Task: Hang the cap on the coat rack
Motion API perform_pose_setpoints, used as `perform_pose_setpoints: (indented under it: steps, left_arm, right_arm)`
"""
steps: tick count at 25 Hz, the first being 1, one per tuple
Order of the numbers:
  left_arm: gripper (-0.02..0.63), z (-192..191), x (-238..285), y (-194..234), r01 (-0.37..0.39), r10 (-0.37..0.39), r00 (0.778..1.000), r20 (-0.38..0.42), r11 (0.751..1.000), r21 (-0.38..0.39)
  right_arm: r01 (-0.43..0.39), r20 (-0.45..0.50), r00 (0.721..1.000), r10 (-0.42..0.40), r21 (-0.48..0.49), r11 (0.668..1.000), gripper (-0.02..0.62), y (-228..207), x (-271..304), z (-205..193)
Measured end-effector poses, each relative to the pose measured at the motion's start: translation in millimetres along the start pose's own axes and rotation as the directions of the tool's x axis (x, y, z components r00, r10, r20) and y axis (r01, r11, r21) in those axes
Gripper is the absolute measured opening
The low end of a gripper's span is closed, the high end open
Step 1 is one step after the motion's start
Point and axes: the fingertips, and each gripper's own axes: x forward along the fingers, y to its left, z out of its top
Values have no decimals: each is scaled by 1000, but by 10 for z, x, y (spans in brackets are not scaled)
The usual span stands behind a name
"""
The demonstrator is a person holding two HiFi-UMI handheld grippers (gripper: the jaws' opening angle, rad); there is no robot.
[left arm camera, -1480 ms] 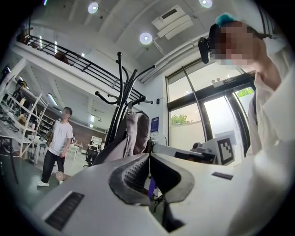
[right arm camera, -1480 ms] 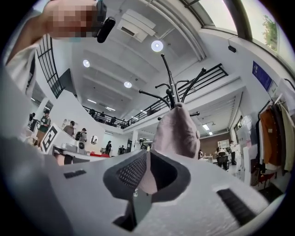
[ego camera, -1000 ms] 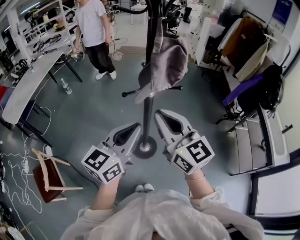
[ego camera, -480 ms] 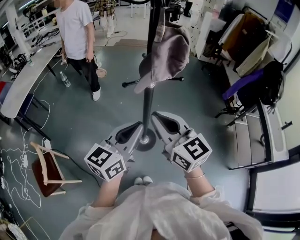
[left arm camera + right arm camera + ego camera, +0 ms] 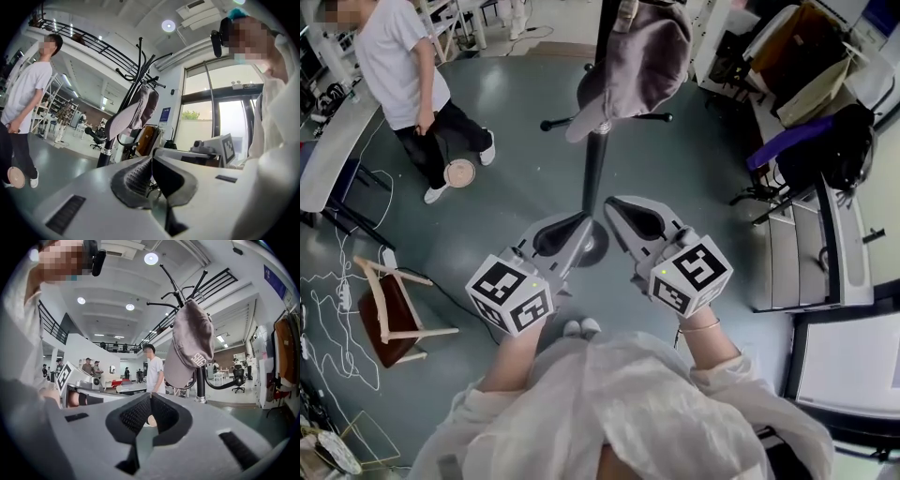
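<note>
Your cap (image 5: 642, 56) hangs on the coat rack (image 5: 593, 178) at 12 o'clock, long axis near upright, brim pointing toward 7 o'clock. Your left claw (image 5: 151, 161) and right claw (image 5: 150, 399) sit pressed together, empty.

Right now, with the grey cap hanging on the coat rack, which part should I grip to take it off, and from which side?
Grip the brim of the cap: it hangs lowest, a flat edge pointing down beside the coat rack pole. Coming from below, on your side, looks easiest.
</note>
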Motion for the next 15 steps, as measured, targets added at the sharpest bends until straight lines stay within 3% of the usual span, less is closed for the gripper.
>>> perform_pose_setpoints:
  steps: [15]
  left_arm:
    - [17,-290,-68,-44,5,-8,998,-59,999,-45]
  right_arm:
    - [-68,-117,991,65,-25,997,8,181,-72,-367]
